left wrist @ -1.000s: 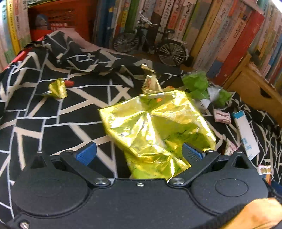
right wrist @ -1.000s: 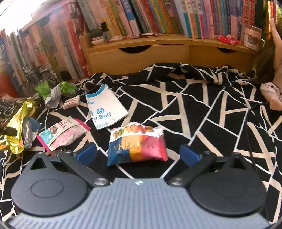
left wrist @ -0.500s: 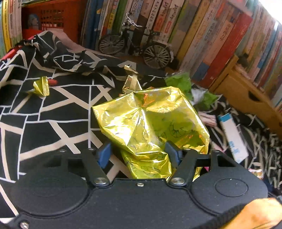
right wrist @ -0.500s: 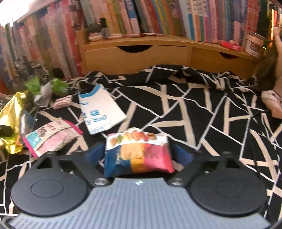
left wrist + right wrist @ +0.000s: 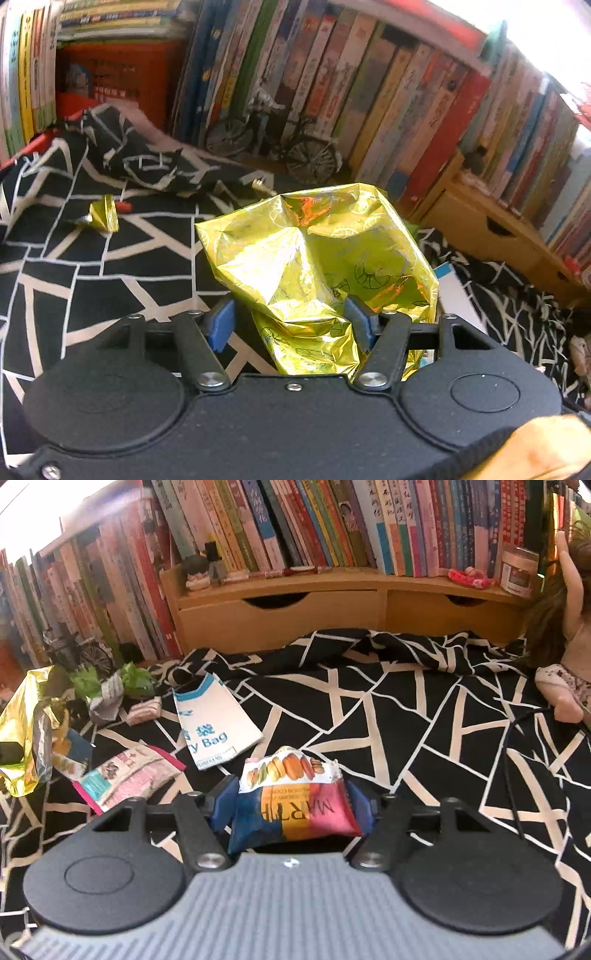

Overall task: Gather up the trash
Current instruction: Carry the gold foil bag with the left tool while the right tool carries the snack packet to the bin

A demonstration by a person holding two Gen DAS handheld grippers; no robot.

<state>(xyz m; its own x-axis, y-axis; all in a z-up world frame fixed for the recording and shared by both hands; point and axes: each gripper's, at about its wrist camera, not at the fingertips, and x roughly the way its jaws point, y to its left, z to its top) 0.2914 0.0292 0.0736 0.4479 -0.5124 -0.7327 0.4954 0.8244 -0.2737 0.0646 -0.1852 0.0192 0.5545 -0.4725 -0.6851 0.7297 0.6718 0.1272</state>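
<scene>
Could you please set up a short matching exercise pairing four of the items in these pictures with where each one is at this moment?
Things:
1. crumpled gold foil wrapper
2. colourful macaron snack packet
3. white and blue paper bag
4. small model bicycle

Places:
A. standing against the row of books
B. between the left gripper's fingers
C. lying flat on the black and white cloth
D. between the right gripper's closing fingers

Pairs: 1-B, 2-D, 3-C, 4-A

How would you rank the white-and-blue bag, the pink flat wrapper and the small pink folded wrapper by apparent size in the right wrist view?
1. White-and-blue bag
2. Pink flat wrapper, nearly as large
3. Small pink folded wrapper, though farther away
</scene>
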